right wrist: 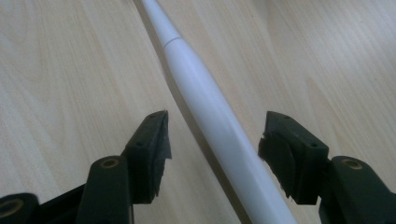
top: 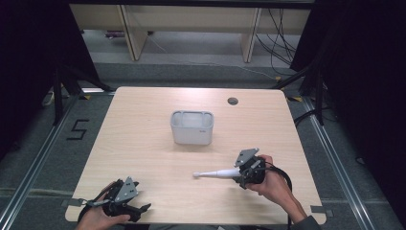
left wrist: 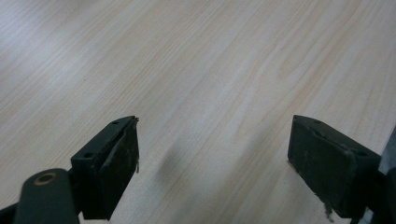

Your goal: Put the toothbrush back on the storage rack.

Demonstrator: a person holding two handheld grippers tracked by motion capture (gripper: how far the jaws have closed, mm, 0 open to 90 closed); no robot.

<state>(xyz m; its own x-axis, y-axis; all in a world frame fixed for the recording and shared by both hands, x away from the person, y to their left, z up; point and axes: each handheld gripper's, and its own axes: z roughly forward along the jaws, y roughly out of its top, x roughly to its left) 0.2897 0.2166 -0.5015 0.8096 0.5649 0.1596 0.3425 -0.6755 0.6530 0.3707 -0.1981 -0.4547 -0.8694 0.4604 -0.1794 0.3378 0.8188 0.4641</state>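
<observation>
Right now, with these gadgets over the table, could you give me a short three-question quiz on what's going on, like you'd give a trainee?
1. True or false: the right gripper has already clamped its pads on the white electric toothbrush.
2. Which of these stands near the middle of the table? A) a grey tub B) a red bowl C) a stack of plates
3. What lies between the jaws of the left gripper?

Key
1. False: the toothbrush handle lies between the jaws, with a gap on each side.
2. A: the grey tub, beyond the toothbrush's head.
3. Nothing; bare wood shows between its open pads.
</observation>
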